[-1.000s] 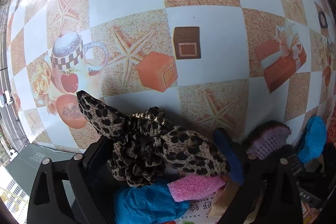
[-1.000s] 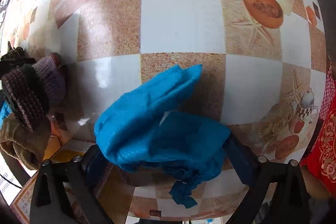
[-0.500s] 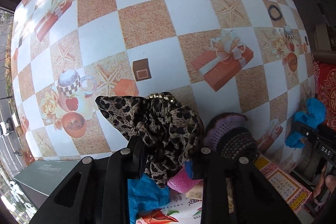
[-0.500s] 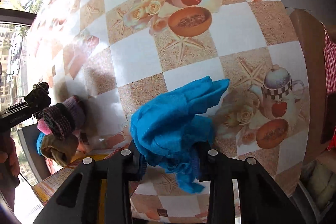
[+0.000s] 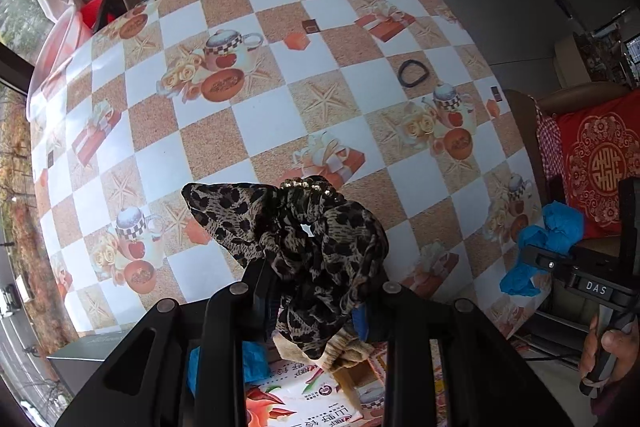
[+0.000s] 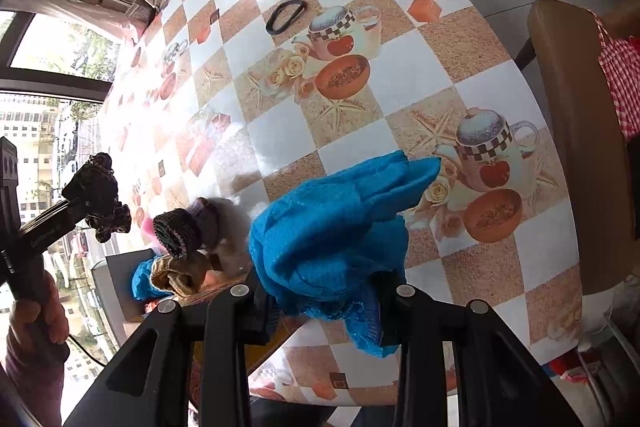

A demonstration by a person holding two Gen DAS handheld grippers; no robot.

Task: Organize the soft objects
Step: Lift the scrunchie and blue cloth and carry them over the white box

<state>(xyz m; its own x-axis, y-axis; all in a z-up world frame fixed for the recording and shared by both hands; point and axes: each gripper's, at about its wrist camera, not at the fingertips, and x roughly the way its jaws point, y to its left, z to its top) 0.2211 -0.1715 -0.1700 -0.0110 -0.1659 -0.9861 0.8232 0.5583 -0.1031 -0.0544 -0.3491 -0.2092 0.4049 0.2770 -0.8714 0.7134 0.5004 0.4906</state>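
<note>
While the left gripper (image 5: pixel 316 291) clamps a leopard scrunchie (image 5: pixel 304 243) above the table (image 5: pixel 256 131), the right gripper (image 6: pixel 324 301) pinches a blue cloth (image 6: pixel 332 227), with a black hair tie (image 6: pixel 286 17) lying toward eleven o'clock beyond it.

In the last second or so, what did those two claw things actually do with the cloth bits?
Both lifted away from the table. The left gripper closed on the leopard scrunchie and raised it clear of the pile. The right gripper narrowed on the blue cloth and rose too. Neither let go. The black hair band and the pile stayed where they were.
</note>
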